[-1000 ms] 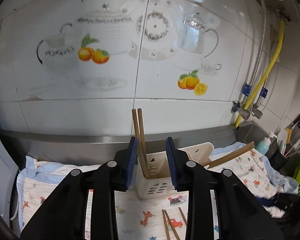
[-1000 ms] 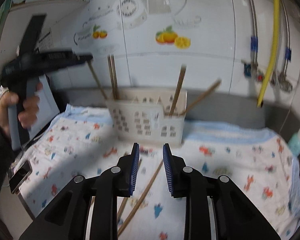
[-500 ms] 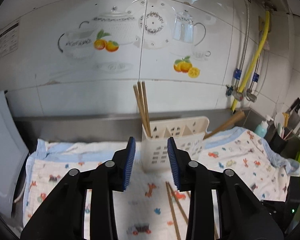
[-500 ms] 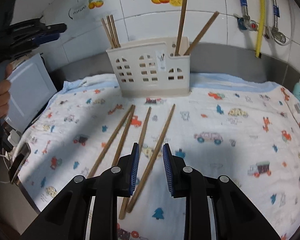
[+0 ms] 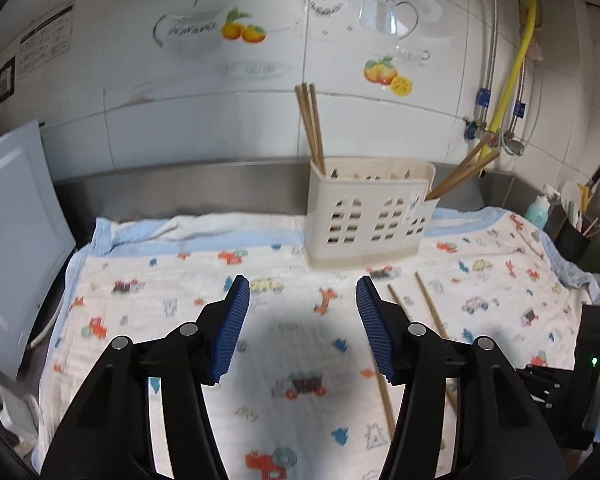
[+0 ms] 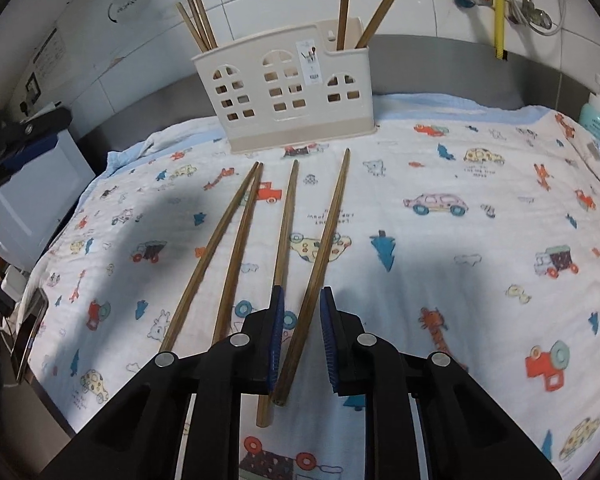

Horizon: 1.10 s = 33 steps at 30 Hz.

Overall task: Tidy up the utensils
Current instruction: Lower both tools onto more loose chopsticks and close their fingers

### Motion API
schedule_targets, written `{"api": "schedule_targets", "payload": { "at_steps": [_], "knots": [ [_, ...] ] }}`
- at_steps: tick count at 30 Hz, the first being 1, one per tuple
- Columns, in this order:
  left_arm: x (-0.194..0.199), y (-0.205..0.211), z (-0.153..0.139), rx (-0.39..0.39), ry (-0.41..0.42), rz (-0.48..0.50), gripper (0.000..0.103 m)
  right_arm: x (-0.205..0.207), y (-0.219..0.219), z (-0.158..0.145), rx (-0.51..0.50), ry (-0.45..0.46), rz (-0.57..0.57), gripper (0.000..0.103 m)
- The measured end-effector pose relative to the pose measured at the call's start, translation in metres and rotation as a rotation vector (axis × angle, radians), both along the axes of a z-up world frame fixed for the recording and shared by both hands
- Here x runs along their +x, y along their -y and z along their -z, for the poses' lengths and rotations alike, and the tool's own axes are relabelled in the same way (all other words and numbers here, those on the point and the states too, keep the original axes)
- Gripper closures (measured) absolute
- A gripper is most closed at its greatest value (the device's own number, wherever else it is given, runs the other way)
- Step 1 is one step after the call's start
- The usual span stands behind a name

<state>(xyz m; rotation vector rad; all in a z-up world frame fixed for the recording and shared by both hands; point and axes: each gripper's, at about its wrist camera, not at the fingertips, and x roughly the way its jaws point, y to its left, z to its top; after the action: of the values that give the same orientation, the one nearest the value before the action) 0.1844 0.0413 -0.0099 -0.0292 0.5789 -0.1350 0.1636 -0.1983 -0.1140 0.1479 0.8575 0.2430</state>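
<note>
A cream plastic utensil holder (image 6: 288,92) stands at the back of a patterned cloth (image 6: 460,220); it also shows in the left wrist view (image 5: 370,216). Wooden chopsticks stand in its left end (image 6: 198,22) and right end (image 6: 364,4). Several more chopsticks lie on the cloth. My right gripper (image 6: 301,322) is open low over the cloth, with the rightmost loose chopstick (image 6: 322,248) lying between its jaws, not clamped. My left gripper (image 5: 302,316) is open and empty, above the cloth in front of the holder. Loose chopsticks (image 5: 430,304) lie to its right.
A tiled wall and steel ledge (image 5: 180,184) run behind the holder. A grey board (image 5: 12,240) leans at the left. A teal bottle (image 6: 596,114), pipes (image 5: 516,76) and a utensil pot (image 5: 576,232) stand at the right. A phone (image 6: 30,336) lies at the cloth's left edge.
My left gripper has pulled back from the holder and opened wider. My right gripper has dropped down to the loose chopsticks, with one now between its jaws.
</note>
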Motion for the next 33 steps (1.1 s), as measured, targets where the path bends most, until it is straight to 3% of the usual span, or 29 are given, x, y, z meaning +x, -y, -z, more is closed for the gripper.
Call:
{"api": "schedule_targets", "payload": {
  "at_steps": [9, 22, 33],
  "knots": [
    [-0.010, -0.010, 0.023, -0.008, -0.036, -0.021, 0.047, 0.005, -0.005, 0.011, 0.006, -0.032, 0.046, 0.089],
    [-0.018, -0.010, 0.049, -0.028, -0.092, -0.021, 0.047, 0.006, -0.013, 0.016, -0.072, -0.020, 0.084, 0.093],
    [-0.027, 0.028, 0.076, -0.034, -0.170, 0.077, 0.047, -0.001, -0.002, 0.007, -0.057, 0.018, 0.084, 0.095]
  ]
}}
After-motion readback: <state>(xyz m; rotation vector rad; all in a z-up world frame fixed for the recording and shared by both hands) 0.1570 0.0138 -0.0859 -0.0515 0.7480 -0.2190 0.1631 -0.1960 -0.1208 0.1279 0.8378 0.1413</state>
